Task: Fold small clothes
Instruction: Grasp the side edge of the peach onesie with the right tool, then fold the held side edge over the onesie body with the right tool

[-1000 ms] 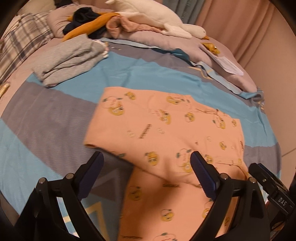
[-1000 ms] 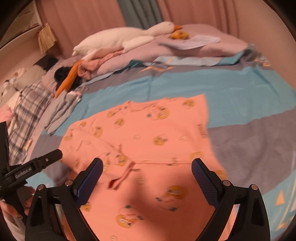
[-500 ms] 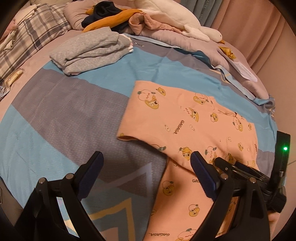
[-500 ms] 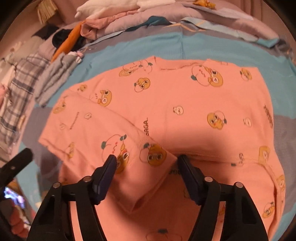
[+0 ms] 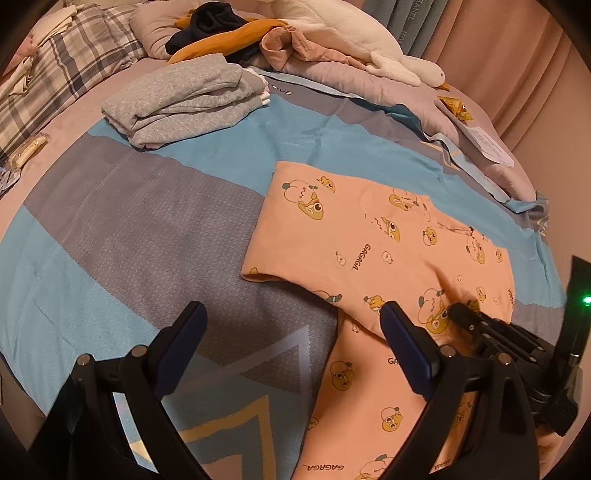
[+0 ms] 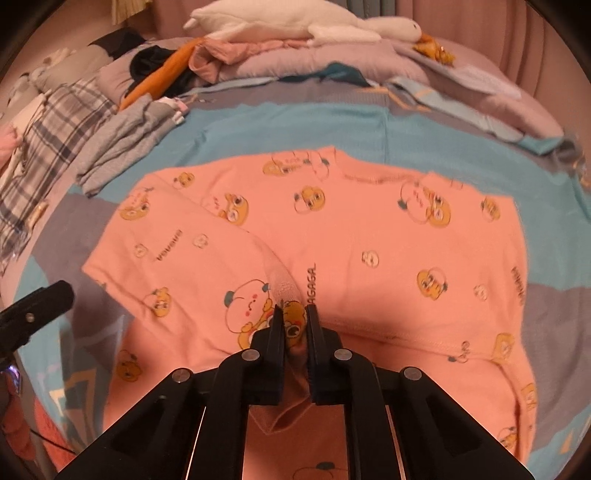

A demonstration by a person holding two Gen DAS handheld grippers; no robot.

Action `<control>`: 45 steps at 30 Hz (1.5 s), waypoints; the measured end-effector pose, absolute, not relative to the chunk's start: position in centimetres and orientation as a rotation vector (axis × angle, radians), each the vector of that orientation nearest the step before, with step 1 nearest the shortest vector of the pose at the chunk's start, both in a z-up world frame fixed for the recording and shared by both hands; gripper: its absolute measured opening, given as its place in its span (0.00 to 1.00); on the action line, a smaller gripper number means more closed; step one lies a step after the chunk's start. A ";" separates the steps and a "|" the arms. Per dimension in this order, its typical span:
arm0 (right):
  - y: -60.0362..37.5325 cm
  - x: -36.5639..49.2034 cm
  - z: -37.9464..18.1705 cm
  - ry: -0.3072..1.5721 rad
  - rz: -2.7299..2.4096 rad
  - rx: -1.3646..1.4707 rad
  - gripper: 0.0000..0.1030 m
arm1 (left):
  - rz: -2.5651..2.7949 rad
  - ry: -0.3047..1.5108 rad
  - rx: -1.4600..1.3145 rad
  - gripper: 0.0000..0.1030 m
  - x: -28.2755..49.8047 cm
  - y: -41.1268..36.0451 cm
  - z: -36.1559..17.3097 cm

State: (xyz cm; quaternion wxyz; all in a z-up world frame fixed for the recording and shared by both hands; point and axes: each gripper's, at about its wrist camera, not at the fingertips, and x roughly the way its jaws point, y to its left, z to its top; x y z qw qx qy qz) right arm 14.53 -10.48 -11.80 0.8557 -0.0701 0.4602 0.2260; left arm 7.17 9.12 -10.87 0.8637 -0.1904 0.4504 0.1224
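Observation:
A small pink shirt printed with yellow cartoon animals lies flat on the bed; its left sleeve is folded in across the body. My right gripper is shut on the sleeve's cuff end, low over the shirt's middle. It also shows in the left wrist view, pinching the shirt. My left gripper is open and empty, hovering over the bedspread just left of the shirt. Its tip shows at the left edge of the right wrist view.
A folded grey garment lies at the back left on the blue and grey bedspread. Behind it are a pile of dark and orange clothes, a white plush goose, a plaid pillow and papers.
My right gripper has gone from wide open above the shirt to shut on the folded sleeve's cuff. My left gripper has drawn off to the left and stayed open.

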 end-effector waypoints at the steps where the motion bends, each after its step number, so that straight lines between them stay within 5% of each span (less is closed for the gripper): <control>1: -10.3 14.5 -11.4 0.958 0.478 -0.149 0.10 | 0.257 0.942 -0.400 0.92 7.1 9.2 -10.9; 45: -16.8 16.5 -1.9 0.731 0.382 -0.076 0.10 | 0.244 0.948 -0.409 0.92 7.9 8.9 -10.6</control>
